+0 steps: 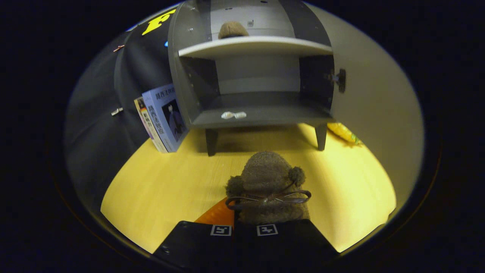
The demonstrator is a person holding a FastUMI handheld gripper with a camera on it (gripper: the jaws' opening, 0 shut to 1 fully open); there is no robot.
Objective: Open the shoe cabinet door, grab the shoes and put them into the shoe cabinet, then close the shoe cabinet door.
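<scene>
Dim, warm light; strong fisheye bending; soft edges

Upper left of the frame, beside the open cabinet, two books lean against the booth wall. The front book's cover carries columns of Chinese characters, too small for me to read with certainty. The spine behind has characters too, equally unclear. At the bottom, my fingers each wear a square coded marker, patterns only, no letters.
</scene>
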